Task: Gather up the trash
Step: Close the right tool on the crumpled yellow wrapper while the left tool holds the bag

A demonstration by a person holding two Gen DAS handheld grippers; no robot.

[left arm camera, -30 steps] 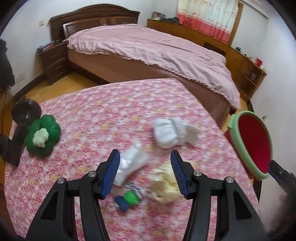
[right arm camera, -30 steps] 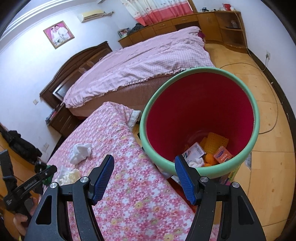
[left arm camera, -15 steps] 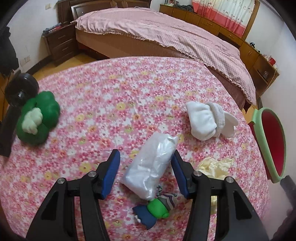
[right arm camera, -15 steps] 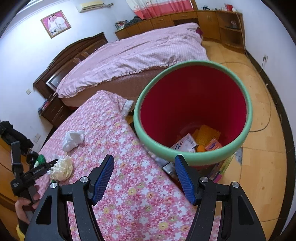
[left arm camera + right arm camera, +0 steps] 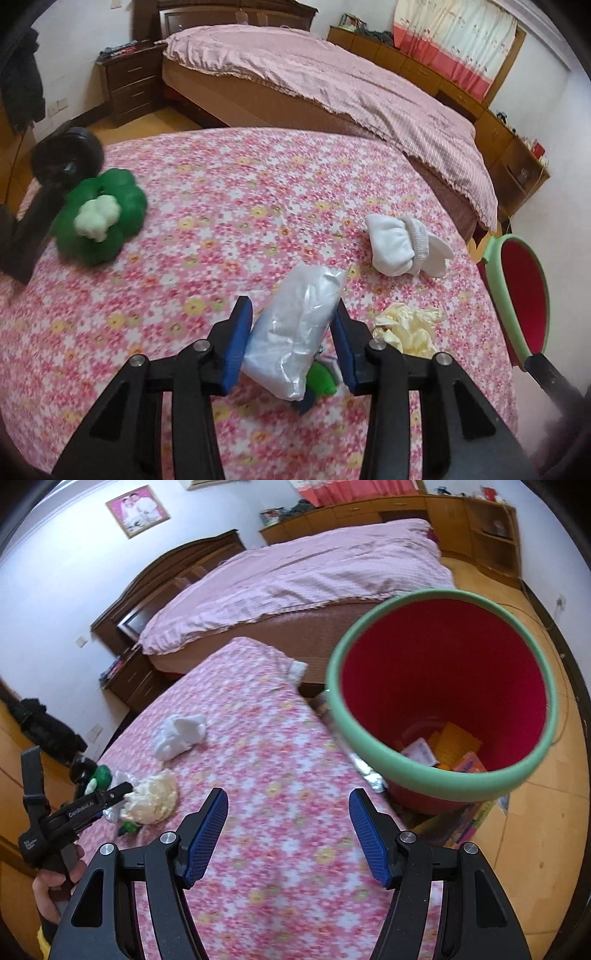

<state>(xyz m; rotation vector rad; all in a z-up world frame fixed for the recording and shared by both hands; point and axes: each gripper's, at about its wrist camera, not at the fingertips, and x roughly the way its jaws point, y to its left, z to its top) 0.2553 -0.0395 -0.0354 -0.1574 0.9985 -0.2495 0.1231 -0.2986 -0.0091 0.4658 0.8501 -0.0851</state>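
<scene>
The left gripper point(image 5: 291, 343) now brackets the clear plastic bag point(image 5: 295, 332) on the floral tablecloth point(image 5: 221, 206). A second ago the bag lay ahead of the blue pads; half a second ago it sat between them with the jaws wider apart. The jaws have since narrowed until both pads appear to touch the bag's sides (whether the grip is firm enough to lift cannot be confirmed). The bag rests on the cloth, tilted, partly over a small green-and-blue toy point(image 5: 321, 380).

Other items on the cloth:
- a crumpled yellowish wrapper point(image 5: 406, 328), just right of the bag;
- a rolled white sock bundle point(image 5: 402, 243), beyond it;
- a green toy with a white centre point(image 5: 99, 218), well to the left.

The right gripper point(image 5: 288, 834) is wide open and holds nothing. It hovers over the table edge, with the red bin with a green rim point(image 5: 413, 775) just beyond its right finger. The view has drifted slightly; the bin sits higher and further right than before. Boxes and packets already lie in the bin's bottom.

Assessment: the pick of the bag is at the closing stage. The next step is judged to be lift and transfer rightward to the bin. Thin film may slip or deform under the pads.
</scene>
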